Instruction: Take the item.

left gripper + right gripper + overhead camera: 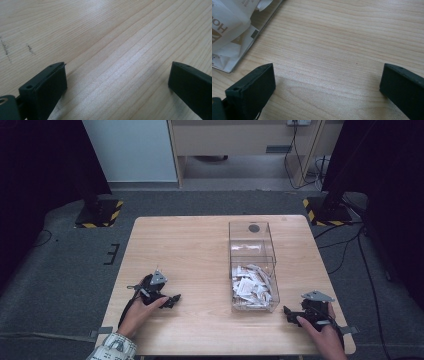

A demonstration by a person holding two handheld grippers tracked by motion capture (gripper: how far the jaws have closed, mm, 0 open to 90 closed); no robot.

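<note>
Resting both grippers low on the table, we note left gripper and right gripper gaping, empty. Box of packets sits just beyond the right fingers; a careless reach risks shoving it.

Left gripper: black body, grey three-cornered plate on top, dark cable trailing back along forearm. Left sleeve: pale fabric, small dark pattern, showing at near edge of high view. Right gripper: black, same grey three-cornered plate on top. In gripper views, fingers matte black, blocky, flat-faced, small round hole near tip on top edge. Right gripper's fingers alike, same hole.
</note>
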